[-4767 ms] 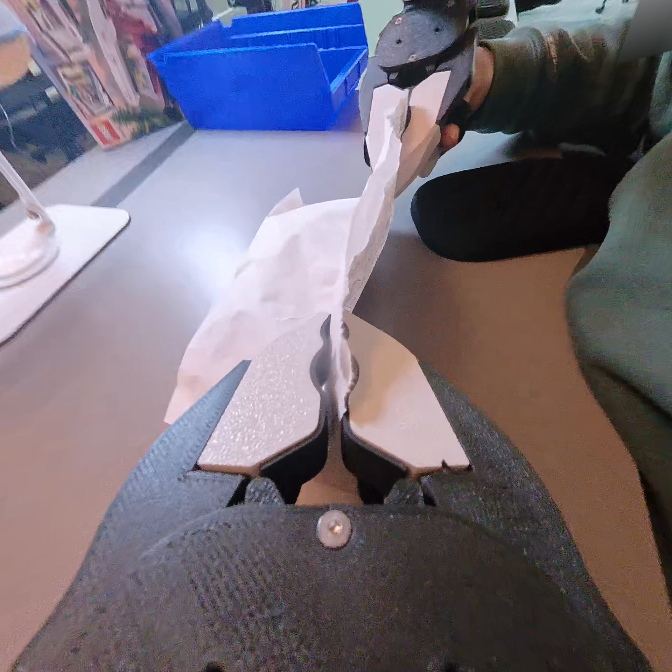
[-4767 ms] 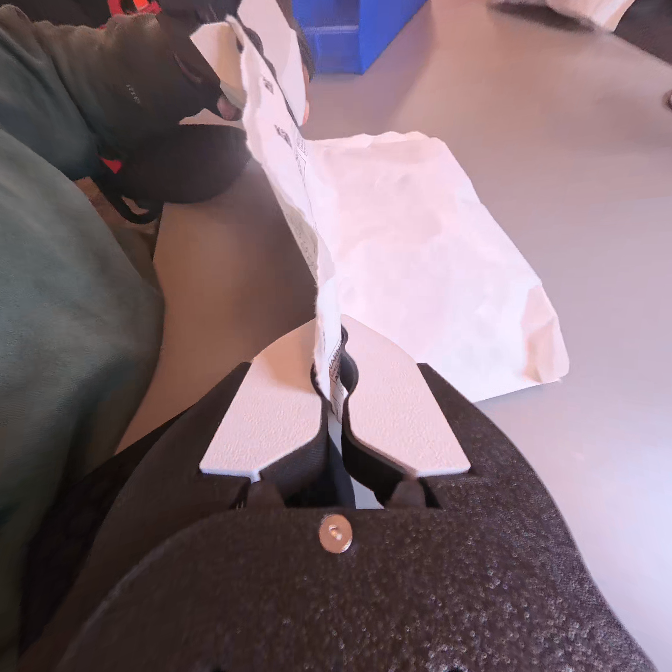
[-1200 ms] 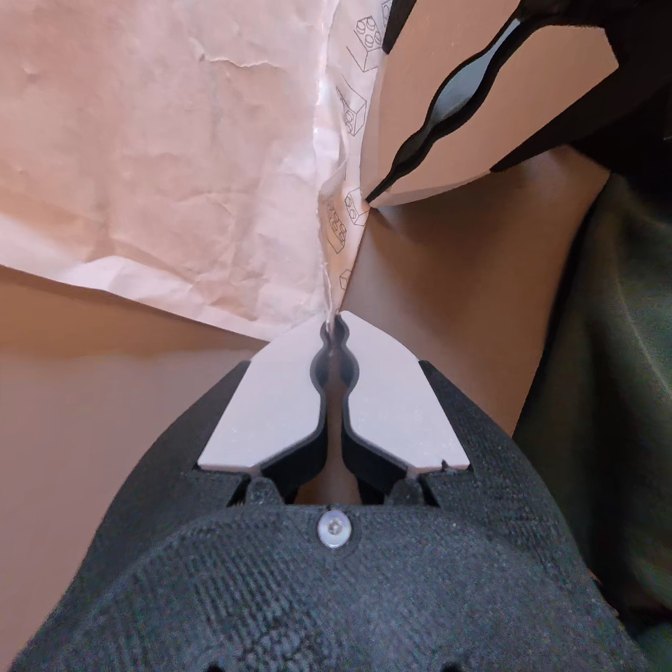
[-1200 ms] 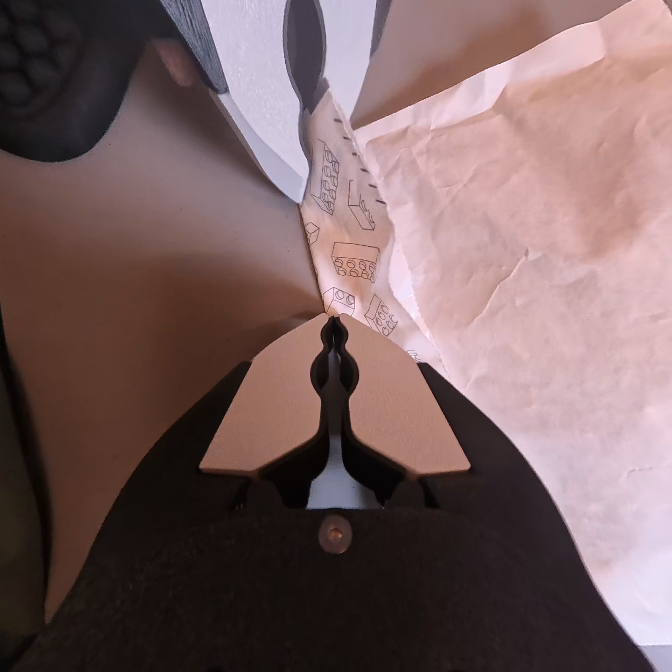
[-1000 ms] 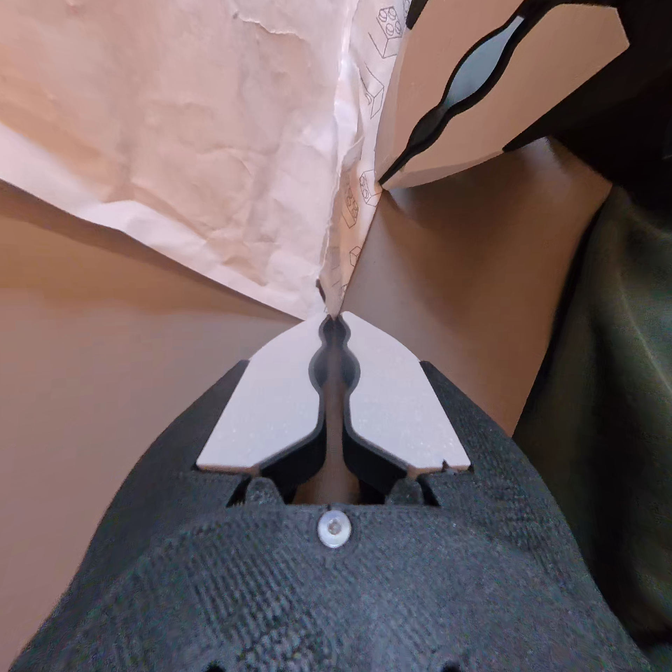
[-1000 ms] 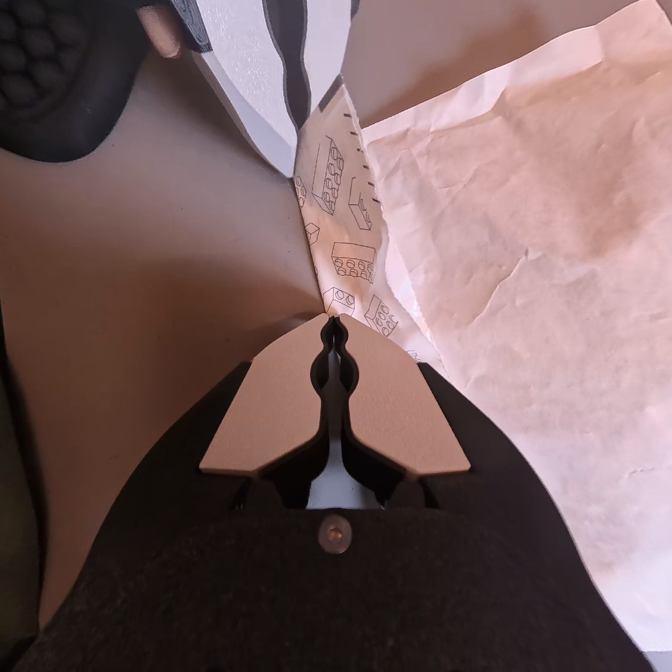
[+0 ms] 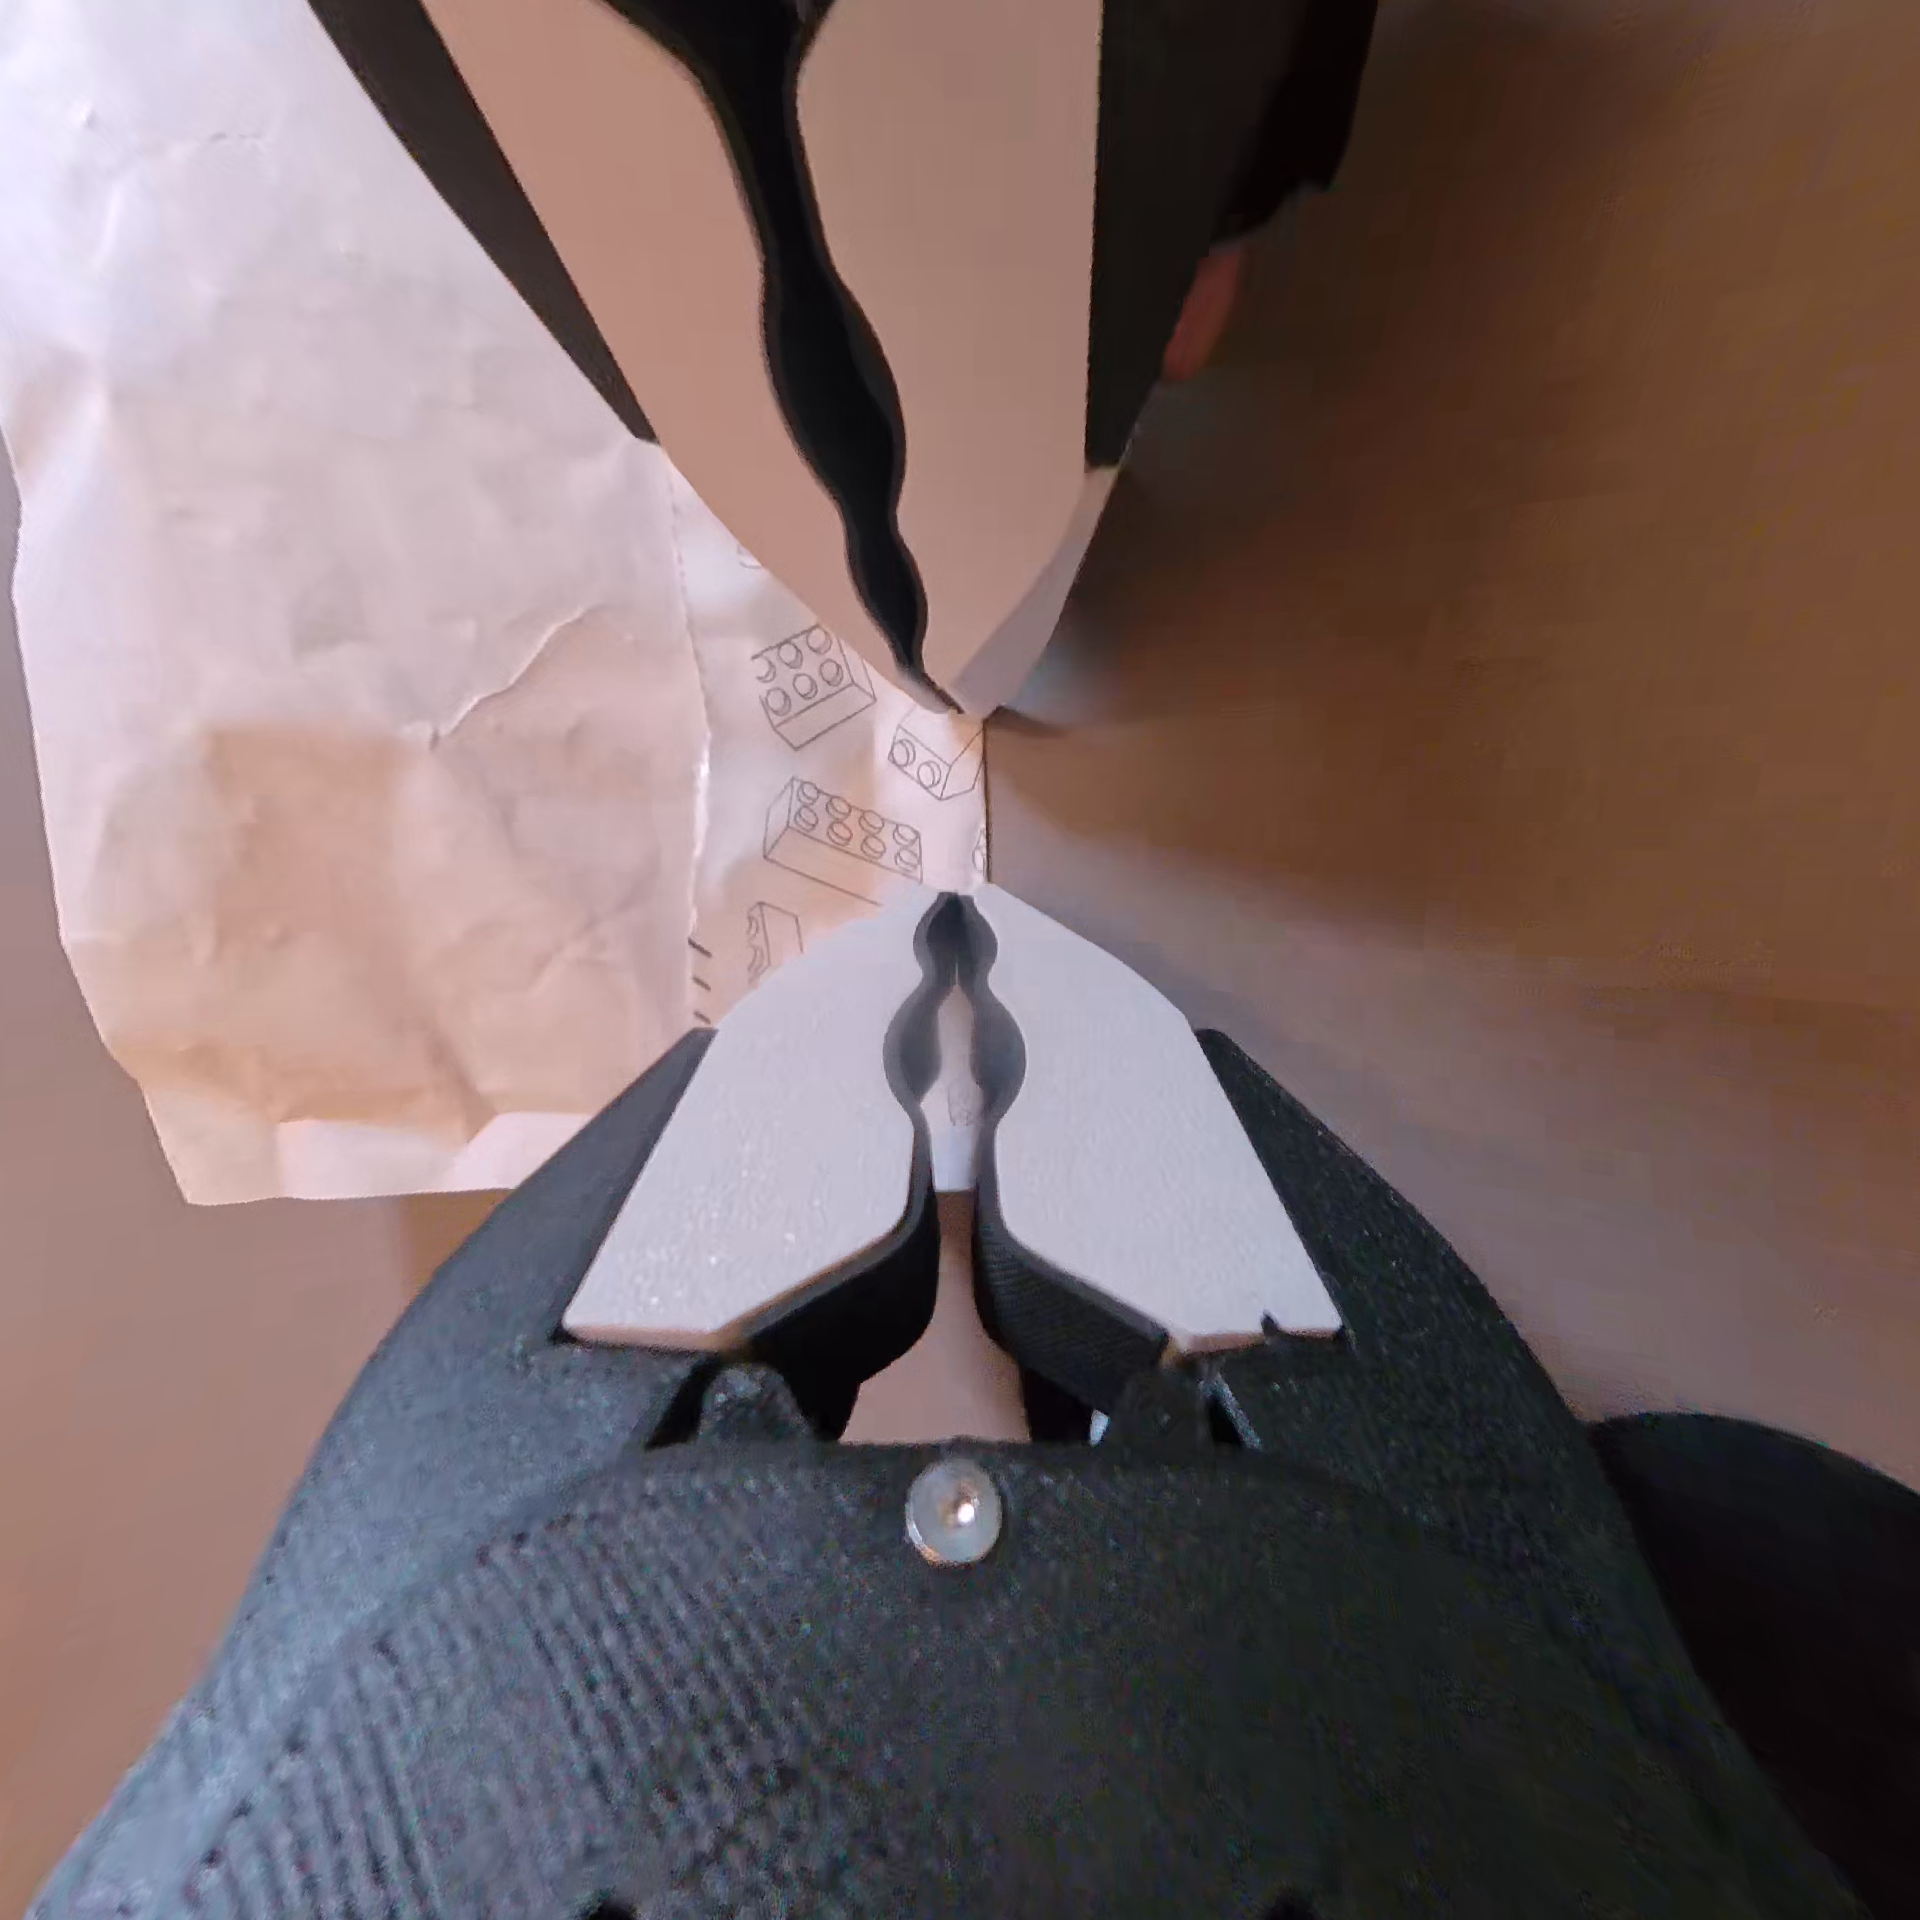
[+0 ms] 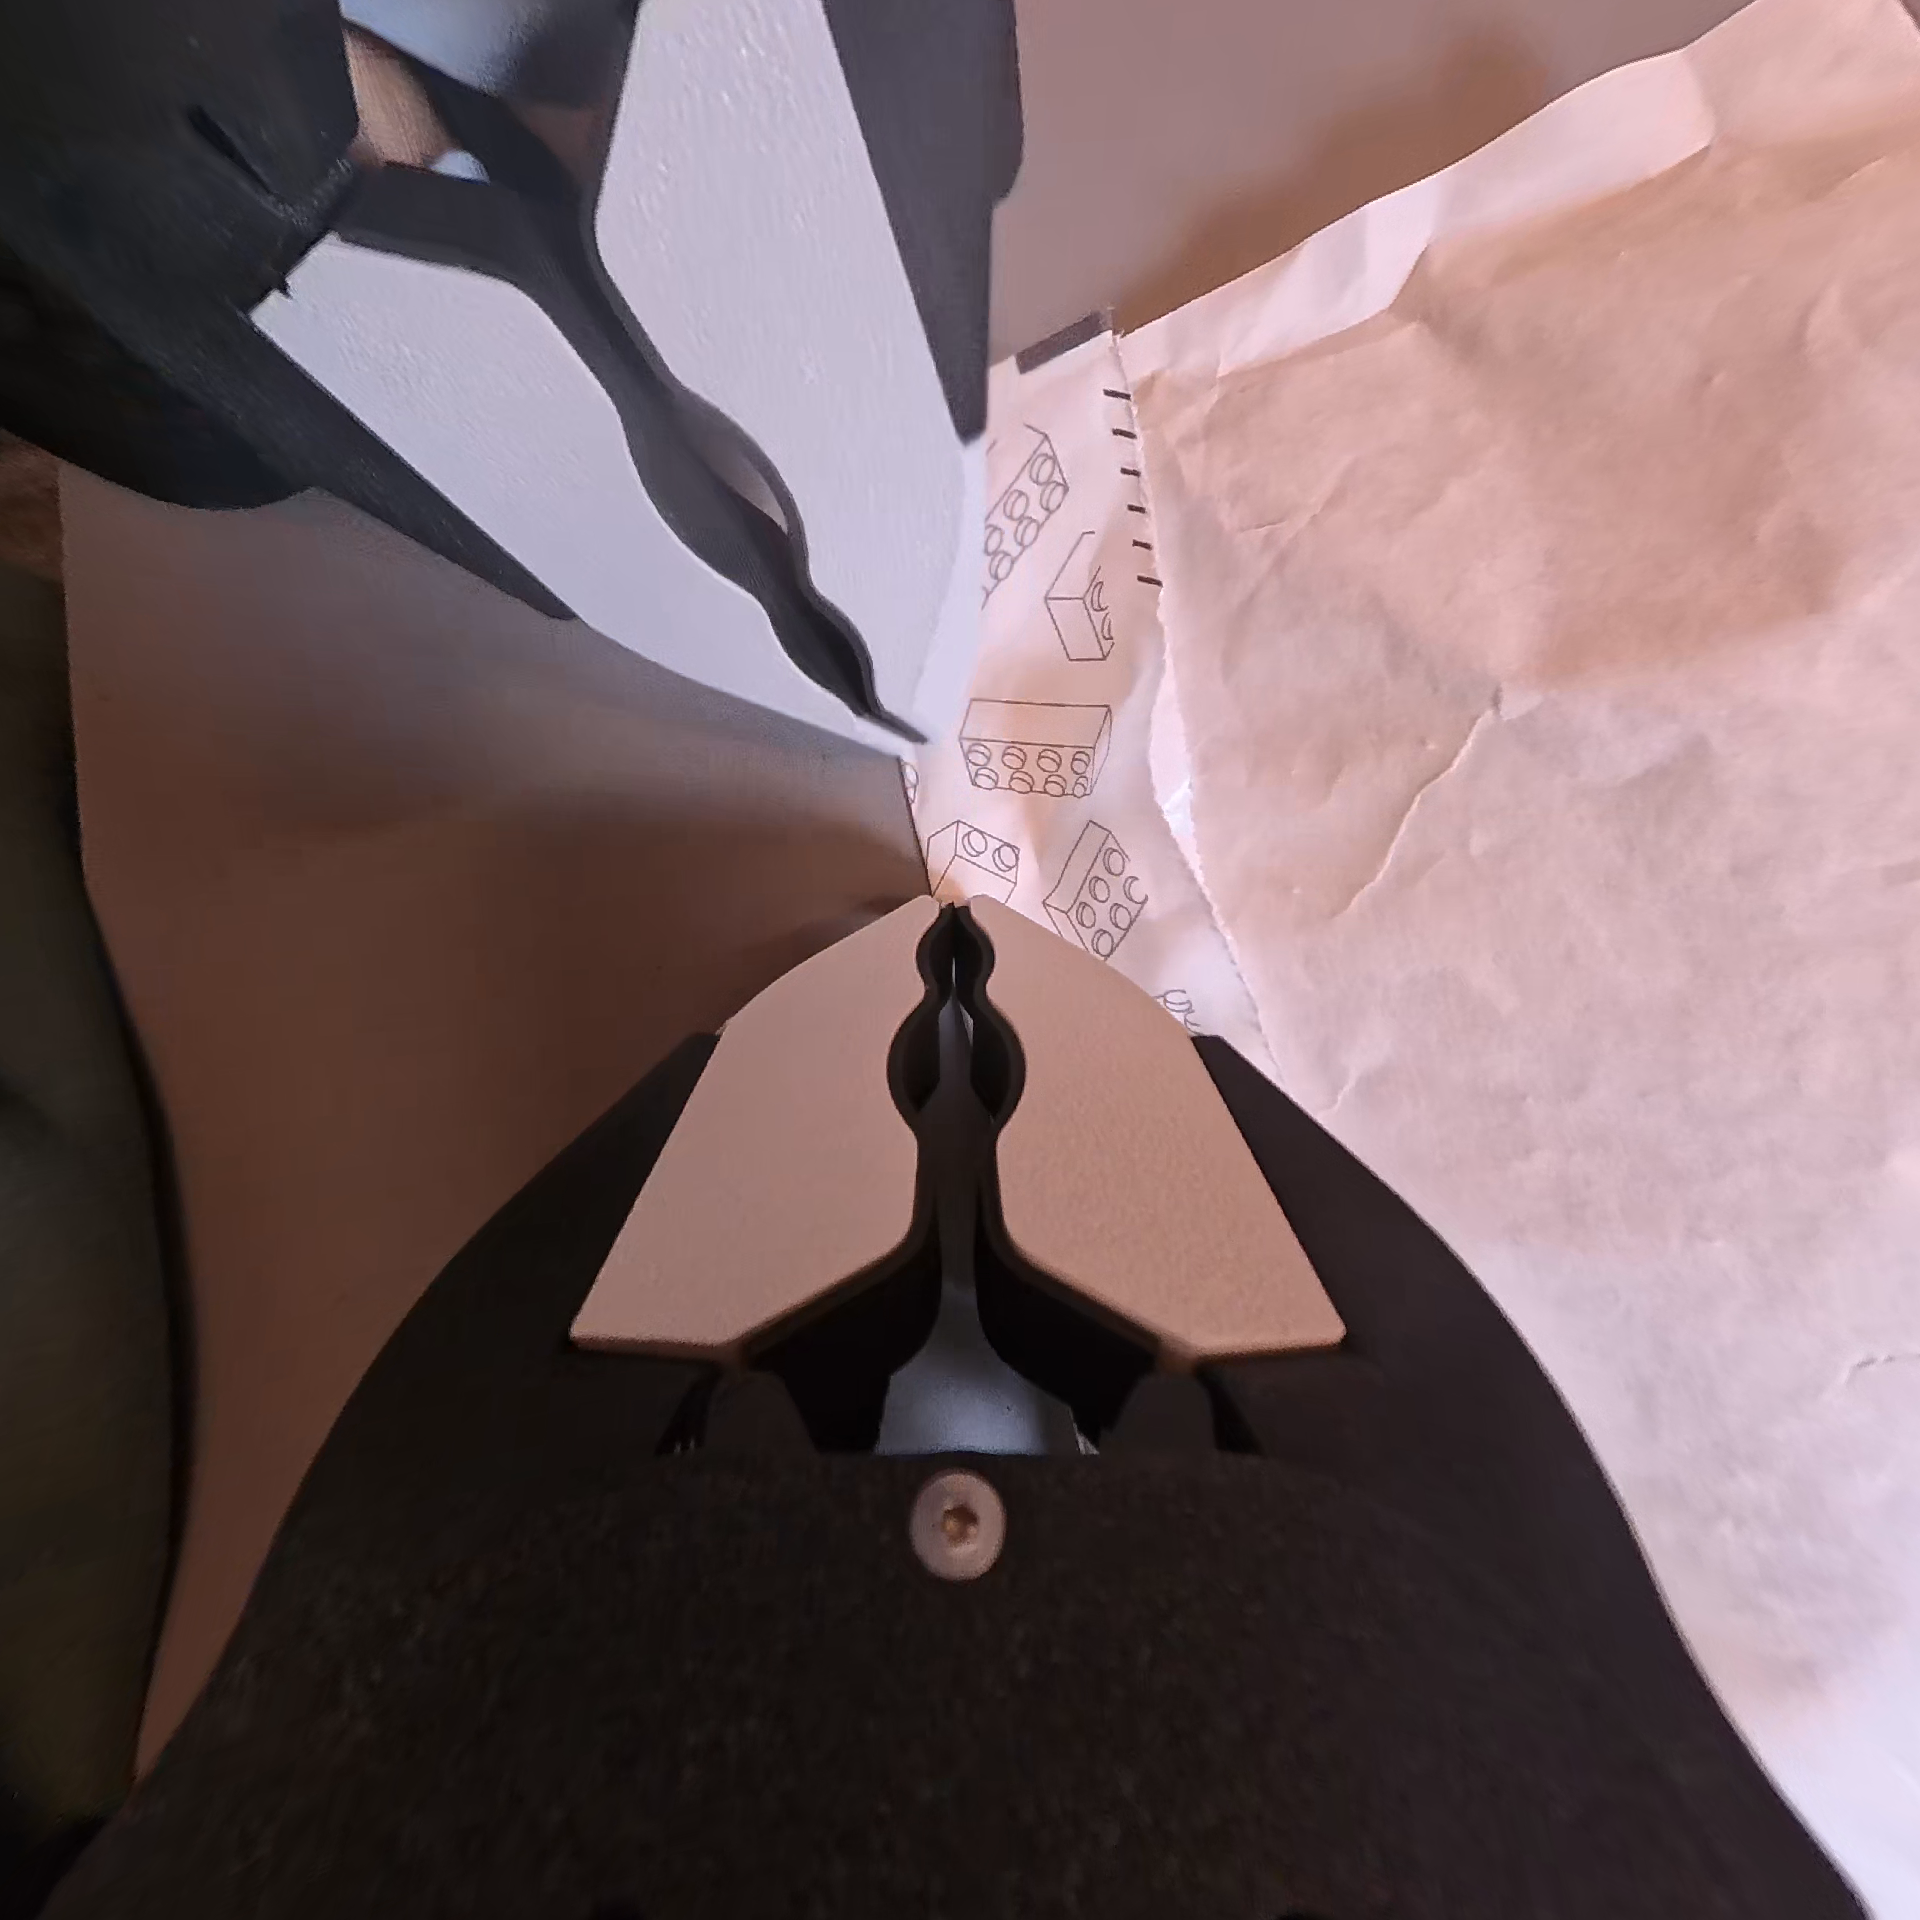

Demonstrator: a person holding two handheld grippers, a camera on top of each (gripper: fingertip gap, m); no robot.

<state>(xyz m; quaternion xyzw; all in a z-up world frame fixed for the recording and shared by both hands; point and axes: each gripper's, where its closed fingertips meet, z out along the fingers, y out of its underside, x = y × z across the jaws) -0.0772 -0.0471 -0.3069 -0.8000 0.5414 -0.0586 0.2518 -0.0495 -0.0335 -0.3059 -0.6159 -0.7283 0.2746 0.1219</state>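
My left gripper (image 7: pixel 954 902) and right gripper (image 8: pixel 951 909) are both clenched on the same edge of a crumpled white paper bag (image 7: pixel 343 644), tip facing tip, with only a short stretch of the printed strip (image 7: pixel 842 821) between them. In the left wrist view the right gripper (image 7: pixel 940 691) comes down from above, pinching that edge just ahead of my own tips; in the right wrist view the left gripper (image 8: pixel 899 727) comes in from the upper left to the same edge.

The body of the bag spreads flat over the brown table (image 7: pixel 1507 727), away to the left of the left gripper and to the right of the right one (image 8: pixel 1558 779). The gripped edge runs straight from one pair of tips to the other, so neither is nearer; they share it.

Against a second ago, the two pairs of tips stand closer together, and the strip with its brick drawings lies flatter and more open to view.
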